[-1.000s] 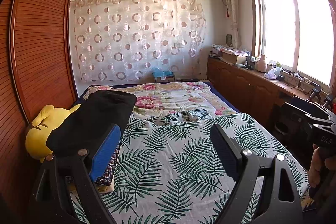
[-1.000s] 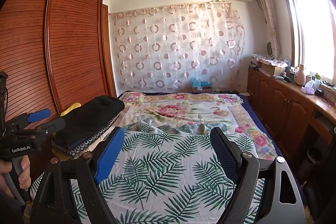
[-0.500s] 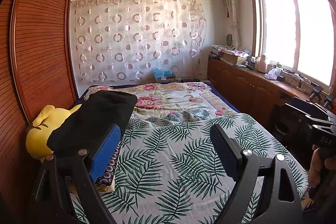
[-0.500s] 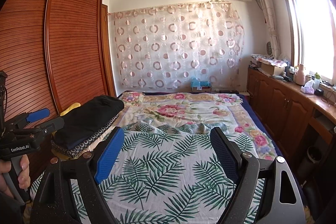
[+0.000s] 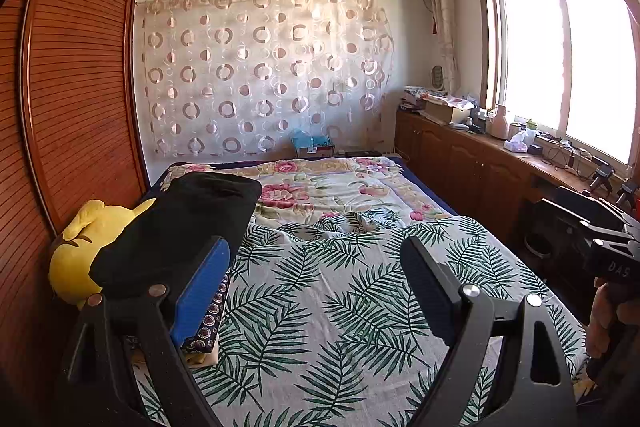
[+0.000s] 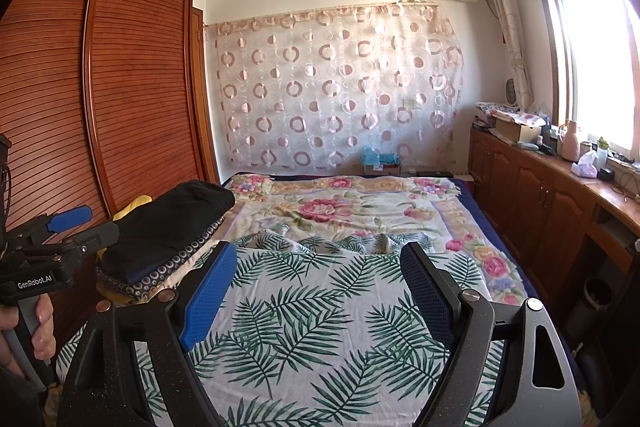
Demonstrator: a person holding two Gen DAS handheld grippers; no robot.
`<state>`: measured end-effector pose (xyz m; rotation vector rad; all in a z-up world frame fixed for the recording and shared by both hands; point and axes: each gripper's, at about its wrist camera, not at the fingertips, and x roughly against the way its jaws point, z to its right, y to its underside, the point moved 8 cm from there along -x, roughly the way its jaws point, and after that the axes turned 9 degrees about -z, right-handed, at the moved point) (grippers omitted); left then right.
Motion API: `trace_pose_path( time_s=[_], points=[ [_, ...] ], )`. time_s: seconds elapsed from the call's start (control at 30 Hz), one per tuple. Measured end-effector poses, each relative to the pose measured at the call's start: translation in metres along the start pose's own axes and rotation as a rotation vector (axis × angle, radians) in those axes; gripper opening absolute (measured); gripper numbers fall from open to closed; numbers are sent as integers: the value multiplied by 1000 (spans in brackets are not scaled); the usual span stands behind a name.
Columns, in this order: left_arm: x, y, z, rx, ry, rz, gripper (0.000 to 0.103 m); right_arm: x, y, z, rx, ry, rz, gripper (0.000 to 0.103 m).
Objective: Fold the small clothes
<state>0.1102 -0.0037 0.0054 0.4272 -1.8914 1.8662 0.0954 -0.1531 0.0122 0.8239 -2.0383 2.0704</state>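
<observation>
Broadly, a bed spread with a white palm-leaf-print sheet [image 5: 320,307] fills both views; a floral quilt [image 6: 340,211] lies beyond it. Folded black garment [image 5: 176,227] tops a stack of clothes at the bed's left edge, beside a yellow plush toy [image 5: 84,251]. Left gripper [image 5: 316,291] and right gripper [image 6: 316,291] hover above the sheet, jaws wide, holding nothing.
</observation>
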Motion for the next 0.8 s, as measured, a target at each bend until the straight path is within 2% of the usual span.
trace_pose_path(
  time_s=[0.8],
  points=[
    [0,1,-1,0,0,0,88,2,0,1,1,-1,1,85]
  ],
)
